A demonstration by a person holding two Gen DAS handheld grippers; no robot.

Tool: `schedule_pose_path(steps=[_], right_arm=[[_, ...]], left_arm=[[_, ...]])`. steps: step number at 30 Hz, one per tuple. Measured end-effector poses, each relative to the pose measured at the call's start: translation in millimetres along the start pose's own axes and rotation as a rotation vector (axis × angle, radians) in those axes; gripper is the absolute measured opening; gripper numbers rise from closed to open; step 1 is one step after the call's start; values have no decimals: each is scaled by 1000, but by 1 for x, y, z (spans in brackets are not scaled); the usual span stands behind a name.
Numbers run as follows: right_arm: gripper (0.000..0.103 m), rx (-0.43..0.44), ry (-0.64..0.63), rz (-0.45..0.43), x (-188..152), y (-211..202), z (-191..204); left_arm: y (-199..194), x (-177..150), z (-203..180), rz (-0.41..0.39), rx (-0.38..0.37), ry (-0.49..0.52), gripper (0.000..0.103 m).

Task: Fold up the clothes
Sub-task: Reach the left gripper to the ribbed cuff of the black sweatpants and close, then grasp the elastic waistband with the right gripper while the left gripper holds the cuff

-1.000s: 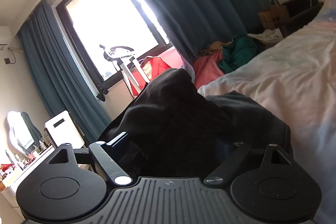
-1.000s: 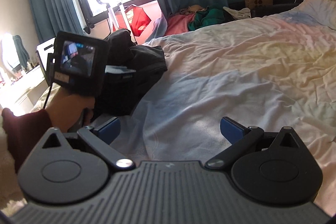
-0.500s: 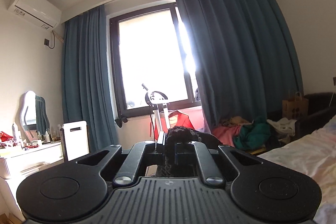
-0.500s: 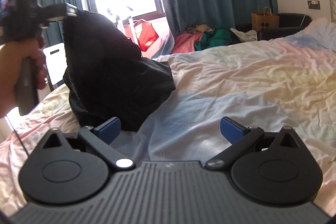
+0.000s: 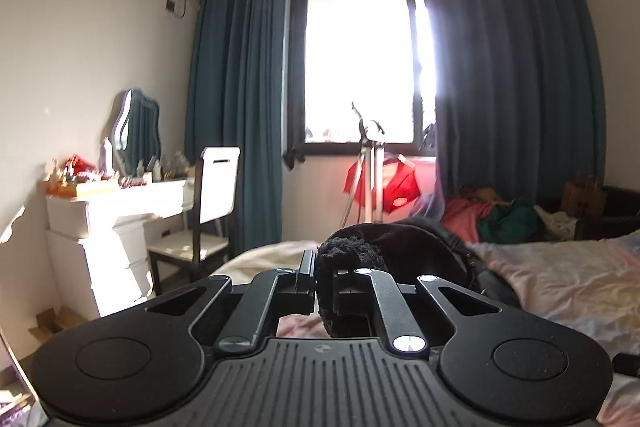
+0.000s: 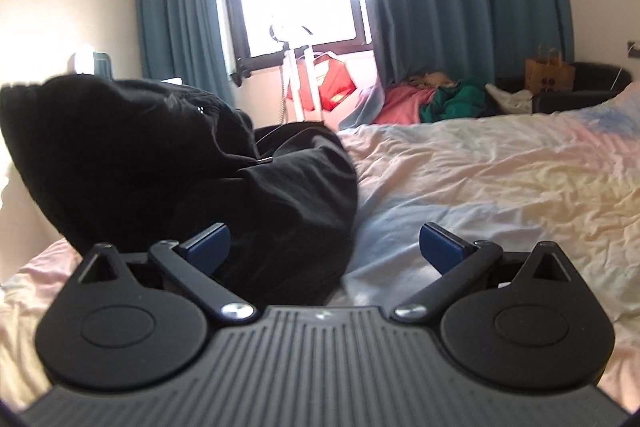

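A black garment [image 6: 168, 163] lies bunched on the left part of the bed [image 6: 500, 179], one end lifted up toward the left. In the left wrist view my left gripper [image 5: 325, 277] is shut on a fuzzy edge of the black garment [image 5: 352, 255], held above the bed, with the rest trailing away behind it. My right gripper [image 6: 325, 247] stands open low over the sheet, its blue pads [image 6: 440, 245] wide apart, just in front of the garment's near fold. Nothing is between its fingers.
Pastel crumpled sheet covers the bed. Beyond its far edge lie pink and green clothes [image 6: 432, 99], a red bag on a white stand [image 6: 332, 83] and a dark armchair with a paper bag [image 6: 550, 75]. A white dresser [image 5: 112, 223] and chair [image 5: 216, 195] stand at left.
My left gripper closed on the black garment and swept up and leftward, lifting that end off the bed. The right gripper edged closer to the garment and stayed open.
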State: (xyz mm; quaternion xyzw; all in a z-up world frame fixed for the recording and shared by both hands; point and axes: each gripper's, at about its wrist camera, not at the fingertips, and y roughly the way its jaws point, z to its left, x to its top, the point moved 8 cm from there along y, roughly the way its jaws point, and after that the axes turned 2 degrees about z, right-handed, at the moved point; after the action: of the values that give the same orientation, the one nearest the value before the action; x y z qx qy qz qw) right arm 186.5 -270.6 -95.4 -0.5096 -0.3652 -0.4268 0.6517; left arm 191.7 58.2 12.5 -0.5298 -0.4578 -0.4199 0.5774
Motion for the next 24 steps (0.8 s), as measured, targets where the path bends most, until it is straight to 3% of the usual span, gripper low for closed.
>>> schedule_pose_path(steps=[2, 5, 9, 14, 17, 19, 21, 24], right_arm=[[103, 63, 27, 43, -10, 5, 9], [103, 69, -23, 130, -29, 18, 23], [103, 49, -134, 265, -59, 39, 43], [103, 43, -196, 310, -78, 60, 62], [101, 14, -230, 320, -86, 78, 62], [94, 12, -262, 324, -90, 84, 67], [76, 11, -313, 299, -91, 85, 76], [69, -9, -391, 248, -87, 79, 89]], left_arm=[[21, -37, 40, 117, 41, -32, 8], [41, -76, 85, 220, 55, -112, 9], [51, -101, 108, 240, 59, -122, 12], [61, -101, 111, 252, 61, -178, 14], [63, -96, 99, 242, 53, -138, 14], [62, -98, 96, 238, 51, -95, 16], [62, -97, 93, 236, 46, -75, 17], [60, -95, 92, 246, 35, -72, 18]])
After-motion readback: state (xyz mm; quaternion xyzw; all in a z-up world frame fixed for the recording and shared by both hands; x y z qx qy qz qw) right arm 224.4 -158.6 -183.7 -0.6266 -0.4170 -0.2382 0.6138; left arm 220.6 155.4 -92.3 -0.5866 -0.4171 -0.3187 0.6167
